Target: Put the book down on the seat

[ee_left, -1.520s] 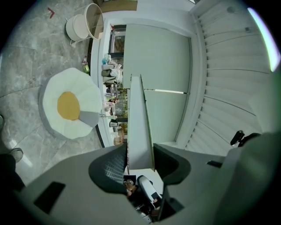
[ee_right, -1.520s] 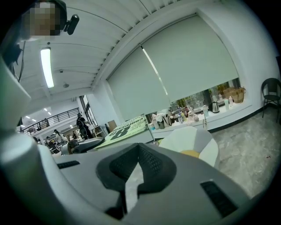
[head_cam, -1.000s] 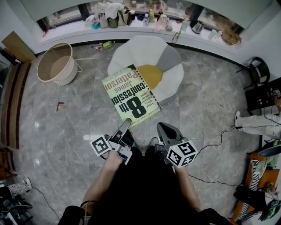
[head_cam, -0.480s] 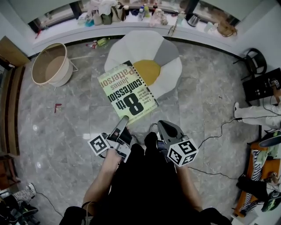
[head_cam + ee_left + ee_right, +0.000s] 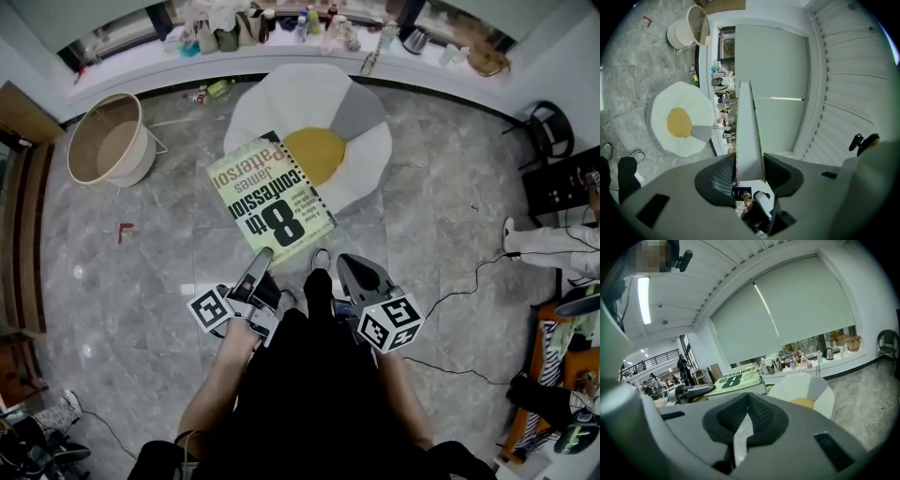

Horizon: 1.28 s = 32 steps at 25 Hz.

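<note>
A pale green book with a big black "8th" on its cover hangs flat above the floor, held by its near corner in my shut left gripper. In the head view it overlaps the near left edge of the egg-shaped seat, which is white with a yellow centre and a grey wedge. The left gripper view shows the book edge-on between the jaws of the left gripper, with the seat on the floor to the left. My right gripper is beside it, its jaws closed on nothing.
A beige basket stands on the grey marble floor at the left. Behind the seat, a window sill carries bottles and a kettle. A black chair, cables and a person's legs lie at the right.
The book has shifted slightly up and left toward the seat. The person's foot has stepped forward between the grippers. The right gripper stays shut and empty.
</note>
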### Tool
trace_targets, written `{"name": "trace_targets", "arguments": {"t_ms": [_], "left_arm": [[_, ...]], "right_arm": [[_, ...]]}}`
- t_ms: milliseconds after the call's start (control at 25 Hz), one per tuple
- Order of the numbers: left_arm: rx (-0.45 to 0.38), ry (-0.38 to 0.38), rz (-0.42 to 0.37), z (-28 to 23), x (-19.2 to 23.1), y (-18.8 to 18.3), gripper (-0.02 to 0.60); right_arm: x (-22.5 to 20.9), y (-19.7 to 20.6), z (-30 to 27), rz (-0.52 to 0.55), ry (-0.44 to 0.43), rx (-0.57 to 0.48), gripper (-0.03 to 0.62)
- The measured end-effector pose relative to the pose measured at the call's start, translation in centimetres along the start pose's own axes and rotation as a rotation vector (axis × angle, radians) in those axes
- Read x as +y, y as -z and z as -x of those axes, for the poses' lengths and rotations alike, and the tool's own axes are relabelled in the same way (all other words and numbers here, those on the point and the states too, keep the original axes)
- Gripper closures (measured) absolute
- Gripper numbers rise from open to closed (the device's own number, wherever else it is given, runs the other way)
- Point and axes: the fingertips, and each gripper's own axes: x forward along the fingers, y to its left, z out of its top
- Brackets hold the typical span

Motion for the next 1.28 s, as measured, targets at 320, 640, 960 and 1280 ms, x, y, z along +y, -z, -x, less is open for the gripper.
{"name": "trace_targets", "arguments": {"t_ms": [320,640,960,1280], "left_arm": [[-0.017,0.026,-0.046,-2.5,0.4,-2.7,0.402],[-0.033,0.021,-0.051,-9.5,-0.5,-7.1,0.402],[-0.081,0.020,-0.025,-15.1,-0.4,-6.9,0.402],[-0.091,0.004,-0.034,-19.8,-0.5,-5.4,0.402]], "right_arm": [[-2.6,-1.5,-3.4,0.015,-0.025,-0.035,0.580],[-7.4,-8.0,-8.7,0.013,-0.052,-0.067,0.580],[-12.6,-10.7,-9.7,0.019,-0.072,-0.059,0.580],[-16.4,-11.6,-10.3,0.013,-0.113,-0.018,0.580]]}}
